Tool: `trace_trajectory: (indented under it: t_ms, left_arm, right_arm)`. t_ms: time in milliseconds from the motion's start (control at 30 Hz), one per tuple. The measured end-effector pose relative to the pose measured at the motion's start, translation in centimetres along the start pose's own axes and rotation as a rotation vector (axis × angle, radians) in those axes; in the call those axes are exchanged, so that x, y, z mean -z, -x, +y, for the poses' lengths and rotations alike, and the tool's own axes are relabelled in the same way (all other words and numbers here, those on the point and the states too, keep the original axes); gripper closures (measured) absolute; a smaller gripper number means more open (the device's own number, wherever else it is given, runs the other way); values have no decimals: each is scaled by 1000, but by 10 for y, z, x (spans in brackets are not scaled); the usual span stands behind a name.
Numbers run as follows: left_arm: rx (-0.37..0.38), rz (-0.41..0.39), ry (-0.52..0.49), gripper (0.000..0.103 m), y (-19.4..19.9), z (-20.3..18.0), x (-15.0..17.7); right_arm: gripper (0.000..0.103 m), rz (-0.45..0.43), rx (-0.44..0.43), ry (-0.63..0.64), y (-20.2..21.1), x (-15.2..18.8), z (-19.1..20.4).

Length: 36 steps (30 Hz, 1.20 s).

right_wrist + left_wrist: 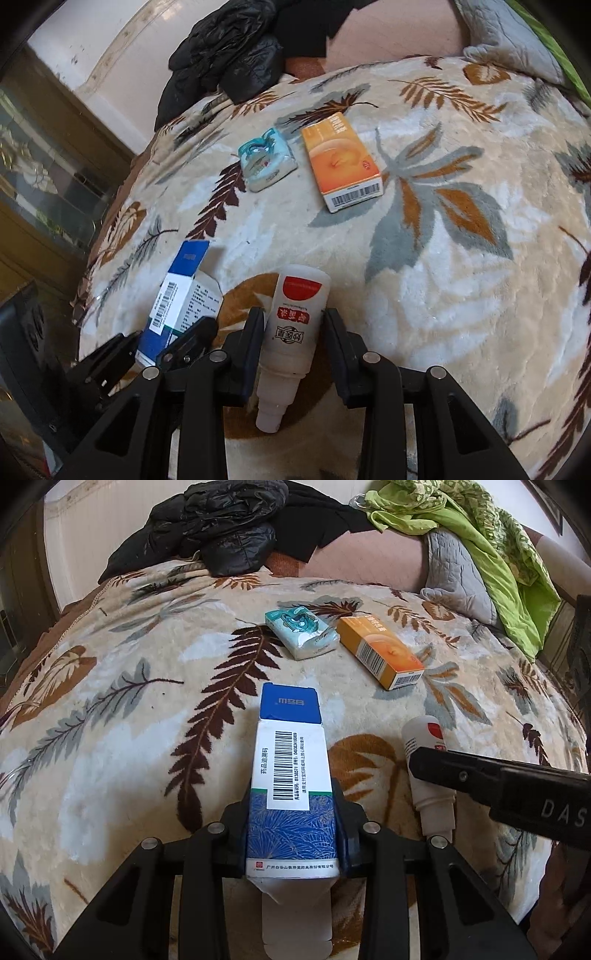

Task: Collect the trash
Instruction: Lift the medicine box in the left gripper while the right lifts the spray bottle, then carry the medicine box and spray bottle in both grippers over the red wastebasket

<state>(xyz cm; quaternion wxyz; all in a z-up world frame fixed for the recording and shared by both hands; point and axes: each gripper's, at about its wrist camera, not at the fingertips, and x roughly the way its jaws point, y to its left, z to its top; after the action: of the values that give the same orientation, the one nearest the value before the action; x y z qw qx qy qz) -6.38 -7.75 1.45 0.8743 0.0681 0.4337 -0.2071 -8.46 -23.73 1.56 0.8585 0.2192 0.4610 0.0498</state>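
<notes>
Now we held the left gripper (293, 812) closed on a blue and white cardboard medicine box (291, 782), its two black fingers pressed against the box's sides; the box pointed away from us, with its far flap open and a barcode label on top. The right gripper (295, 343) stood around a small white plastic bottle with a red label (295, 325), which lay on the plush leaf-patterned blanket (443, 295). Its left finger seemed to touch the bottle, while a small gap showed at the right finger, so the jaws were not yet closed on it. Further on the blanket lay an orange cardboard box (380, 651) and, just beside it, a teal pack of tissues (301, 631). Behind them we saw a black puffy jacket (221, 528) and a green patterned cloth (480, 535).
</notes>
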Motion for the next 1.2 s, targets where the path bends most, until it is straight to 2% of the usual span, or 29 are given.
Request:
trace_trajectory:
  t_ms: [200,433,667,1200]
  left_arm:
    - [-23,-68,-21,70,14,-5,-3]
    - [-86,-202,-68,70,35,-12,-6]
    - [-98,-202,-56,70,35,-9,-8]
    - [-98,-202,-66,70,35,-10,-8]
  right_arm:
    - [68,-93,39,53,26,4,2]
    - [69,-204,52,88,53,4,5]
    - [69,-243,39,114,61,5,13]
    - [69,-258,18,87,63,4,10]
